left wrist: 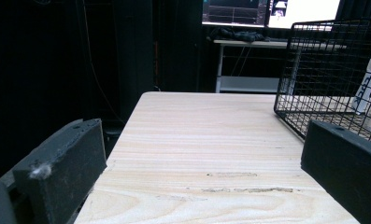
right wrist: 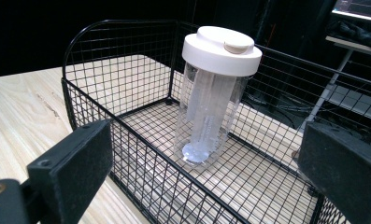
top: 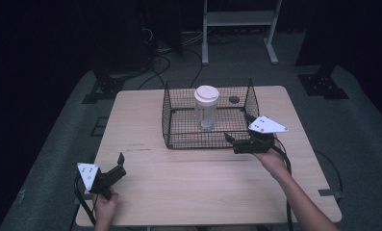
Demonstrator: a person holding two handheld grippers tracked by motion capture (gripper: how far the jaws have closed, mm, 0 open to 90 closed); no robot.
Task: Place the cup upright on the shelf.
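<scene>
One clear bottle (right wrist: 214, 95) with a white lid stands upright in the wire basket (top: 171, 127), upper centre of the high view. The right gripper (top: 236, 140), jaws spread wide and empty, sits at the basket's near right corner; this looks like the approach, so the next move calls for clearing the rim. The left gripper (top: 121, 163), also open, idles lower left. The bottle's contents are hard to make out.

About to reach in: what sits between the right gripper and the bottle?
The near wall of the wire basket stands between the right gripper and the bottle, as the right gripper view shows; the fingers are open.
</scene>
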